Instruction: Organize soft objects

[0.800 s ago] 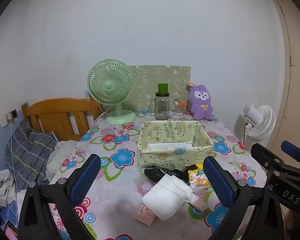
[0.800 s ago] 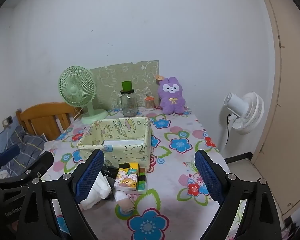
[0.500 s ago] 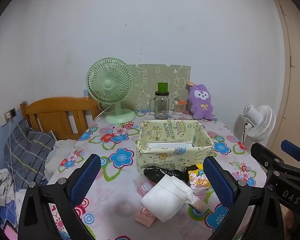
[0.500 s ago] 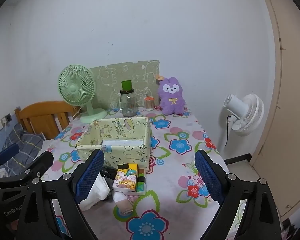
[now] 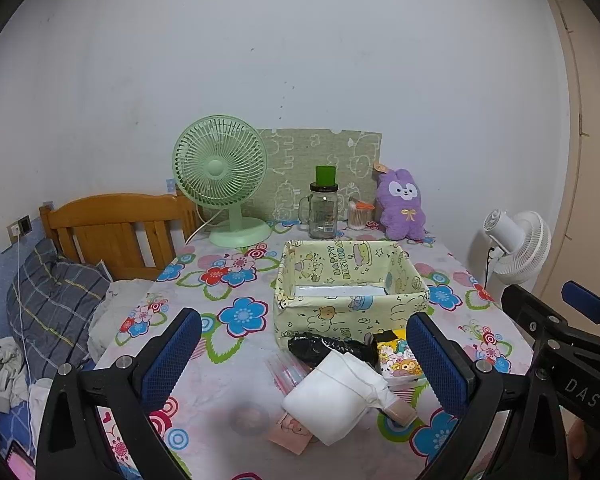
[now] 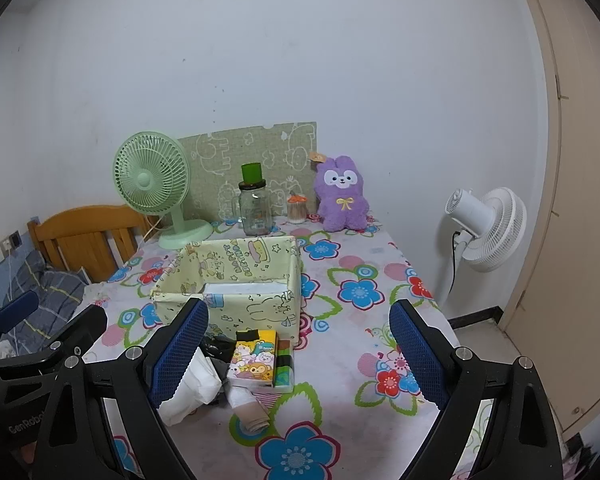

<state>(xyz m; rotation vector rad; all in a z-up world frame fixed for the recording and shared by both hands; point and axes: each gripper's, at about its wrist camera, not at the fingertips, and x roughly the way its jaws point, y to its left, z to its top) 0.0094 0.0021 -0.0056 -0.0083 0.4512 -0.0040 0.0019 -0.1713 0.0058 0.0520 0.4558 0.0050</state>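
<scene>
Currently both grippers hover above the near table edge, jaws spread wide, nothing between them. Left gripper frames the soft pile; right gripper sits just right of it (its arm shows at the left-wrist view's right edge). Pile lies on the floral tablecloth directly in front of the yellow fabric box: white folded cloth nearest, black bundle touching the box's front wall, cartoon-print pack to the right, beige sock roll beside the cloth. Box holds a white flat item. Purple plush bunny, glass jar, green desk fan stand upright at the wall end, well apart from the pile
</scene>
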